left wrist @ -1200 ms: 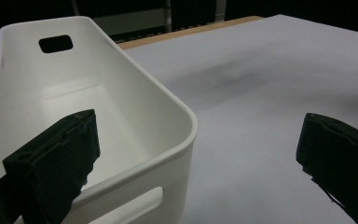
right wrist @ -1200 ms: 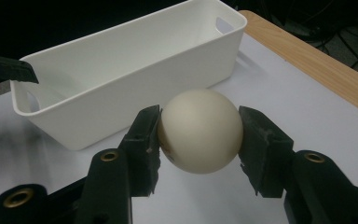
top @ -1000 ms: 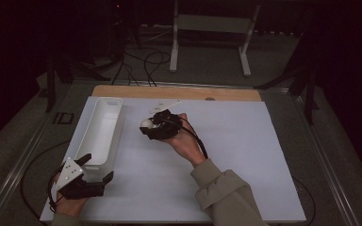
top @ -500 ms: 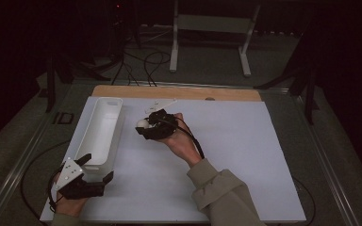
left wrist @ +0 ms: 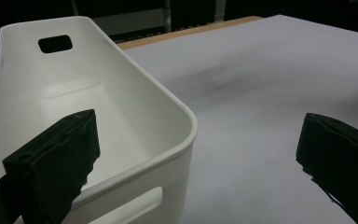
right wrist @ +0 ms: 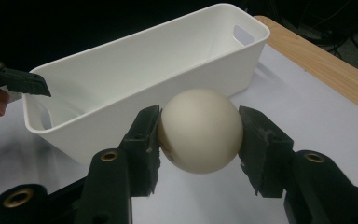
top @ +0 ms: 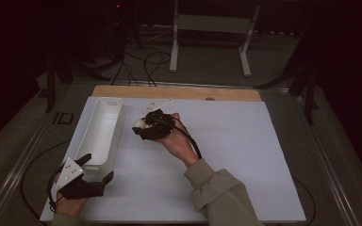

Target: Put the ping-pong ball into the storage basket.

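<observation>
White table sheet (top: 245, 155), dark room around. I have the right gripper (right wrist: 199, 135) pinching a cream ball (right wrist: 199, 130), just beside the white bin (top: 99, 134). My left gripper (top: 94, 169) straddles the bin's near corner, jaws spread.

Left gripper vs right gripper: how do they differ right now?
The right gripper is shut on the cream ball; the left gripper stands open with nothing gripped, one jaw inside the white bin and the other outside, so it straddles the bin's near end wall. The right gripper is over the table beside the bin's far half; the left gripper sits at its near end. Both have black jaws.
</observation>
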The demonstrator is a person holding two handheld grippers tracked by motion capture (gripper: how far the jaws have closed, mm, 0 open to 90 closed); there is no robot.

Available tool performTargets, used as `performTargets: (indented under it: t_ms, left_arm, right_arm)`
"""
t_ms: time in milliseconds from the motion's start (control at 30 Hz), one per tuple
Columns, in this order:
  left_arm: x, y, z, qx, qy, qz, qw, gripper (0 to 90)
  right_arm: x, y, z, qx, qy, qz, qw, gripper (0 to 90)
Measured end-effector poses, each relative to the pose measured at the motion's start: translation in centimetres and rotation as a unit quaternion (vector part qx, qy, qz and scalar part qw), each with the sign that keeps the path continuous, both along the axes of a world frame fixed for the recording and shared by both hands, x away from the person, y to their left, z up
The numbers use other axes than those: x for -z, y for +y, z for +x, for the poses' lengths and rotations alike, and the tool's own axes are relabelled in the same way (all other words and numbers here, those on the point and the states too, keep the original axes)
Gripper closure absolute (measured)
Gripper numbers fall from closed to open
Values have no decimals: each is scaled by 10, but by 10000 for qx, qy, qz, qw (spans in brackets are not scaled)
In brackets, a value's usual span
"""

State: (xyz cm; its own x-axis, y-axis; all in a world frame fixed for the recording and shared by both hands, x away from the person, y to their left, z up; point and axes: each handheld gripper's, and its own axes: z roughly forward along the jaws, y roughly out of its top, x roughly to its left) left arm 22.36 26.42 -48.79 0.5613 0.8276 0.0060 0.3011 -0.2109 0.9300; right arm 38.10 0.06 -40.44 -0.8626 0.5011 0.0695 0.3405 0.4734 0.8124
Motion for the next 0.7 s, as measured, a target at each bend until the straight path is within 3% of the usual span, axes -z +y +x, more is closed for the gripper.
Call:
performTargets:
  t_ms: [700]
  left_arm:
    - [0,0,0,1,-6,-2,10000,0]
  right_arm:
    - [1,13,1,-63,16,13,10000,507]
